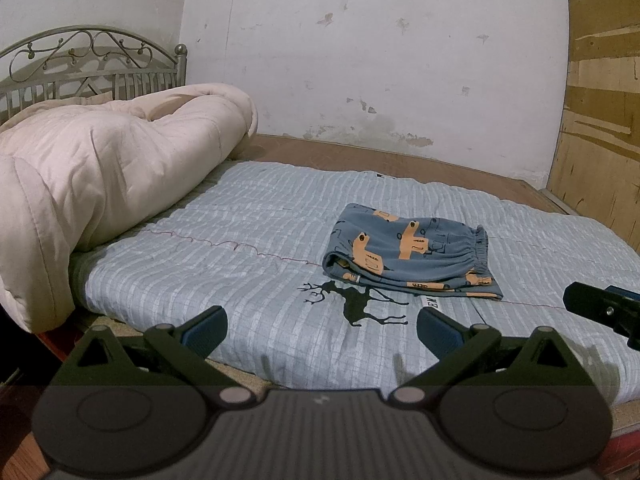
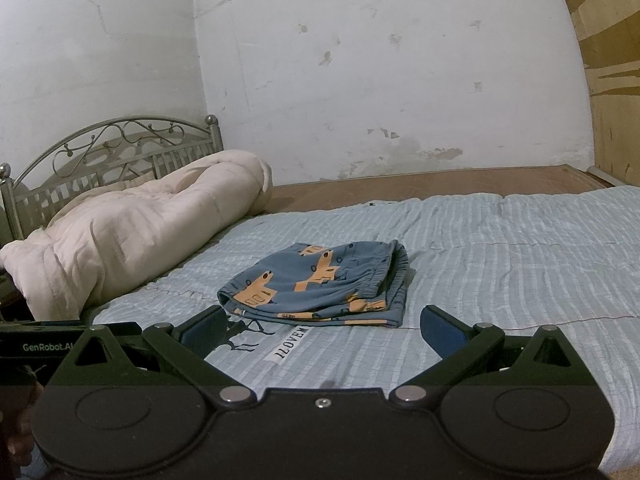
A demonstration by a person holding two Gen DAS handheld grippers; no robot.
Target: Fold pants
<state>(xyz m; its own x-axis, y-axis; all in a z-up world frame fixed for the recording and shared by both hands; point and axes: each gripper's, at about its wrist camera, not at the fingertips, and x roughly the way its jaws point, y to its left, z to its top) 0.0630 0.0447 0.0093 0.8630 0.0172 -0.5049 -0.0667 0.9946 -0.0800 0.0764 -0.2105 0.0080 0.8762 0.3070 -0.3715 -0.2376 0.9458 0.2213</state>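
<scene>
**Pants lie folded on the bed; both grippers empty**

The pants (image 1: 410,254) rest as a compact folded stack on the blue bedspread (image 1: 248,216), elastic waistband toward 3 o'clock, folded edge toward 9. From the left gripper (image 1: 320,330) the stack lies at 1 o'clock, well apart; from the right gripper (image 2: 322,328) it sits near, at 12 o'clock. Long axis runs roughly 9 to 3. Both grippers stand wide apart and hold nothing. Judgement: folding appears complete; the right gripper is nearer for any final adjustment
</scene>
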